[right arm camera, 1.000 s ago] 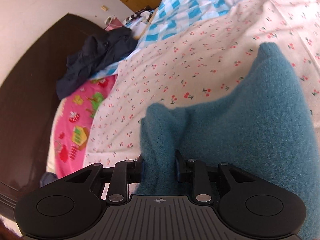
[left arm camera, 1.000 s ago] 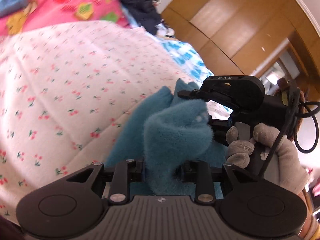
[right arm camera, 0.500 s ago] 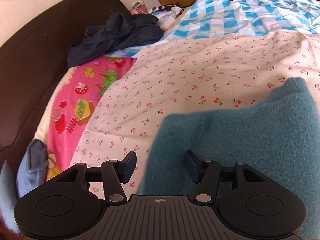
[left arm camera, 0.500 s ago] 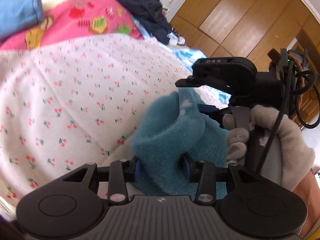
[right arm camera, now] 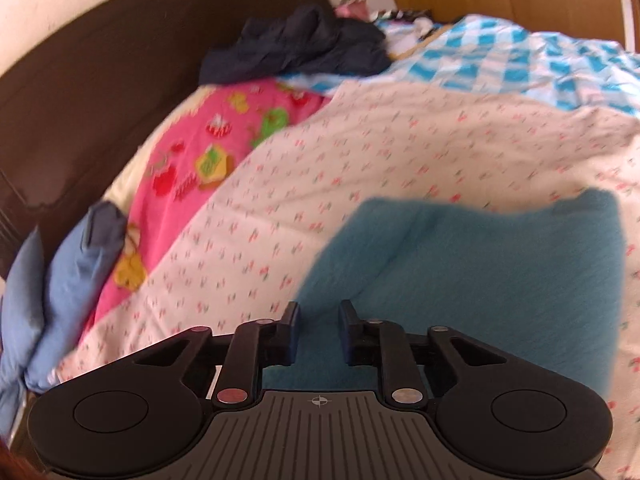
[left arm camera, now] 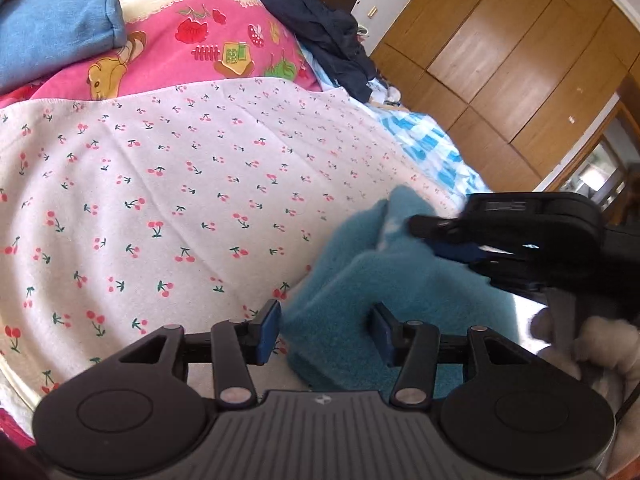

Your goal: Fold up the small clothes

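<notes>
Covering most of the bed is a white cherry-print sheet (left arm camera: 168, 184), smooth and spread wide, with a pink cartoon-print blanket (left arm camera: 208, 52) tucked above it at twelve o'clock in the left wrist view. A folded light blue cloth (left arm camera: 52, 36) lies on the pink blanket at eleven o'clock, and a heap of dark navy clothing (left arm camera: 320, 36) sits by the dark headboard (right arm camera: 100, 80) at about one o'clock. A blue-and-white checked cover (right arm camera: 520, 64) runs off toward wooden wardrobe doors (left arm camera: 500, 56) at two o'clock. The teal fleece garment (left arm camera: 360, 300) lies on the cherry sheet at four o'clock, partly doubled over. The left gripper (left arm camera: 324, 328) has its jaws opening, spread on either side of a fold of the fleece without pressing it. The right gripper (right arm camera: 319, 328), seen from its own camera low at six o'clock, has its jaws closing, narrow but apart, over the near edge of the fleece; whether the pads press cloth cannot be told. A gloved hand (left arm camera: 580, 344) carries it at four o'clock.
</notes>
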{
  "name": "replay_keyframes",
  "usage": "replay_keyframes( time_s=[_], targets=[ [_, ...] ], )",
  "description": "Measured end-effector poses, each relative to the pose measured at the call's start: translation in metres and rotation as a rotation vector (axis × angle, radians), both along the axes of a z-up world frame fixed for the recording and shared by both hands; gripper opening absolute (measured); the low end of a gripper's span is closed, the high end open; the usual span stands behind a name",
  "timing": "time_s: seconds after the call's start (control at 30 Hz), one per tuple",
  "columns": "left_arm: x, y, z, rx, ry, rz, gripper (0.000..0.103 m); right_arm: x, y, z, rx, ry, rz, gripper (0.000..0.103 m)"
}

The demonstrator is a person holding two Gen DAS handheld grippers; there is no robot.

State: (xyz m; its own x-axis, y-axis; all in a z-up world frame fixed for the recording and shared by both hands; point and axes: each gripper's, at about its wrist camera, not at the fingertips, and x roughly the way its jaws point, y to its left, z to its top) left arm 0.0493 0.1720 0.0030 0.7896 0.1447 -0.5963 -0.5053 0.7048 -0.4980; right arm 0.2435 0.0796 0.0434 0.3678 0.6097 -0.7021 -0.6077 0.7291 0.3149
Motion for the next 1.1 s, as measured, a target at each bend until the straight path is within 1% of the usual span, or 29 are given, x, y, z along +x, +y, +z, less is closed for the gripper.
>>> replay_keyframes(
  time_s=[0.07, 0.2, 0.23, 0.27, 0.33, 0.4, 0.53, 0.6, 0.7, 0.77, 0.83, 0.9, 0.97, 1.0, 1.03, 1.1],
  targets=[
    [0.004, 0.002, -0.003, 0.025, 0.020, 0.014, 0.054, -0.002, 0.014, -0.010, -0.034, -0.031, 0.009, 0.019],
    [0.007, 0.019, -0.015, -0.047, 0.043, 0.050, 0.055, 0.006, 0.020, -0.018, -0.014, 0.009, -0.058, 0.014],
    [0.007, 0.021, -0.016, -0.055, 0.044, 0.055, 0.056, 0.006, 0.021, -0.018, -0.012, 0.008, -0.059, 0.014],
    [0.006, 0.021, -0.016, -0.045, 0.041, 0.064, 0.056, 0.006, 0.020, -0.018, -0.015, 0.001, -0.053, 0.015],
    [0.004, 0.017, -0.010, 0.006, 0.032, 0.078, 0.056, 0.004, 0.015, -0.013, -0.003, 0.002, -0.051, 0.015],
    [0.002, 0.011, -0.003, 0.071, 0.012, 0.085, 0.056, 0.003, 0.000, -0.003, 0.044, 0.009, -0.074, 0.016],
    [-0.002, 0.002, 0.011, 0.204, -0.002, 0.113, 0.056, -0.004, -0.056, 0.023, 0.117, -0.024, -0.143, 0.023],
    [-0.006, 0.000, 0.018, 0.237, -0.026, 0.114, 0.056, -0.009, -0.087, 0.030, 0.133, -0.031, -0.184, 0.024],
    [-0.010, -0.007, 0.028, 0.288, -0.071, 0.055, 0.056, -0.021, -0.129, 0.030, 0.130, -0.023, -0.226, 0.025],
    [-0.010, -0.012, 0.031, 0.284, -0.081, -0.031, 0.057, -0.032, -0.150, 0.024, 0.115, -0.014, -0.242, 0.028],
    [-0.009, -0.015, 0.031, 0.283, -0.063, -0.089, 0.057, -0.040, -0.164, 0.016, 0.106, -0.002, -0.249, 0.029],
    [-0.004, -0.013, 0.027, 0.278, -0.026, -0.104, 0.059, -0.046, -0.173, 0.004, 0.103, 0.021, -0.256, 0.032],
    [0.007, -0.005, 0.019, 0.220, 0.038, -0.123, 0.059, -0.047, -0.175, -0.007, 0.096, 0.050, -0.257, 0.034],
    [0.012, -0.003, 0.014, 0.201, 0.054, -0.131, 0.059, -0.047, -0.173, -0.013, 0.076, 0.054, -0.254, 0.034],
    [0.018, -0.002, 0.009, 0.212, 0.078, -0.135, 0.059, -0.046, -0.173, -0.018, 0.068, 0.058, -0.258, 0.034],
    [0.032, -0.002, 0.002, 0.243, 0.141, -0.146, 0.061, -0.042, -0.176, -0.027, 0.066, 0.094, -0.277, 0.035]
  ],
)
